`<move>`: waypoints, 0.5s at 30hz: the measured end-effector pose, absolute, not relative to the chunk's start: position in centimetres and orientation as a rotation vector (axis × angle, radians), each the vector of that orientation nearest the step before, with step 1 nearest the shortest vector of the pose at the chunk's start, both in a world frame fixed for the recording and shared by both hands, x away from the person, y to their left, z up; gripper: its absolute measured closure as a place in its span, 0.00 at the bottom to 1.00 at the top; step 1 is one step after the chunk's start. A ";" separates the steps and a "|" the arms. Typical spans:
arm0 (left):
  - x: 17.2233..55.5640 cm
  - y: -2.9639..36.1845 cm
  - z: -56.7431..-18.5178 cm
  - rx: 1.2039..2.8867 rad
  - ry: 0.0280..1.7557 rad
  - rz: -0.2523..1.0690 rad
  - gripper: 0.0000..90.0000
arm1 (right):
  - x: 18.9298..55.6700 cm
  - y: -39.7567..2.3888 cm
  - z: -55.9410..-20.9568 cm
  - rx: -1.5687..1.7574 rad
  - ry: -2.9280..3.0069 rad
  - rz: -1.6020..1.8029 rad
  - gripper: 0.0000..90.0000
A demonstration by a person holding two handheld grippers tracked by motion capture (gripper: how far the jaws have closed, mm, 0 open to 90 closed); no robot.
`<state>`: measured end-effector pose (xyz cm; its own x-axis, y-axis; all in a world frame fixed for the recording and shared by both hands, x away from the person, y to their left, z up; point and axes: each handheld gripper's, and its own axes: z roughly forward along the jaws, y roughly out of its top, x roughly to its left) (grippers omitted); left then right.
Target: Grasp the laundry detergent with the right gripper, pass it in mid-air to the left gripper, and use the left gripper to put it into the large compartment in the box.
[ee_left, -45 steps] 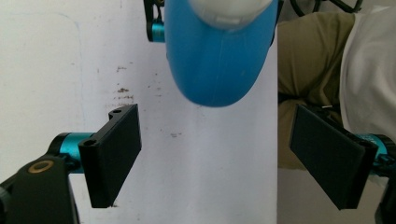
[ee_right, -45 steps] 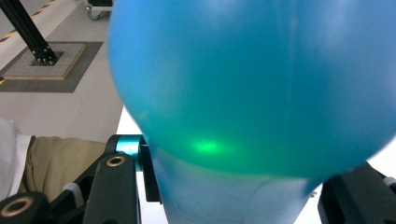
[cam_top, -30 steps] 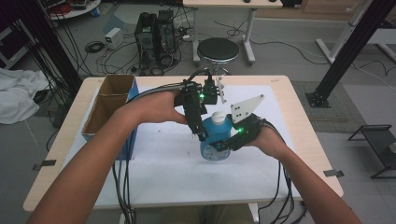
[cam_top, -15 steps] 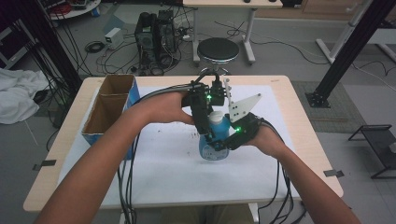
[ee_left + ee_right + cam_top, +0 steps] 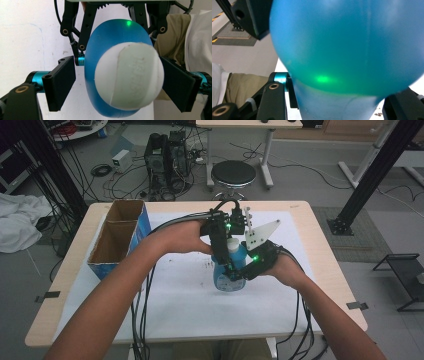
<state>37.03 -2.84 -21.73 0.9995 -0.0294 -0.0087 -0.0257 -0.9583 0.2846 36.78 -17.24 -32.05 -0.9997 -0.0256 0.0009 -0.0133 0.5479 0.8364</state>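
Blue bottle (image 5: 227, 275), smooth rounded plastic with a white domed cap (image 5: 128, 76), is standing upright on the white sheet (image 5: 175, 305) covering the pale wood surface (image 5: 325, 245), and every place below is being given from it. Left hand-held gripper (image 5: 225, 251), of black jointed links with teal metal fittings, is reaching in from the bottle's left and hanging over its top, pointing steeply down; the left forearm is crossing the sheet at a slant from the near left. In the left gripper view its two flat black rectangular pads (image 5: 61, 83) are flanking the cap, the left pad standing clear of the bottle and the right one lying close against the cap's edge, so the jaws are spread and not yet pinching. Right hand-held gripper (image 5: 240, 272) is coming in level from the bottle's right, the right hand (image 5: 282, 270) cupped behind it with cables trailing toward the near edge; its jaws are pressing on the bottle's lower body, clamped around the narrower part under the bulge, as the right gripper view is showing. A green light spot is glowing on the glossy blue wall. Open brown cardboard box (image 5: 117, 237) with blue sides is sitting well to the bottle's left.
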 end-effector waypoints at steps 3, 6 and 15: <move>37.0 -2.9 -21.7 2.848 -0.040 -0.010 0.19 | 36.8 -17.3 -32.0 0.040 -2.754 -1.498 0.49; 37.0 -2.9 -21.8 2.849 -0.039 -0.012 0.19 | 36.8 -17.3 -32.0 0.036 -2.752 -1.496 0.49; 37.0 -2.9 -22.0 2.853 -0.043 -0.008 0.24 | 36.9 -17.3 -32.1 0.057 -2.755 -1.501 0.49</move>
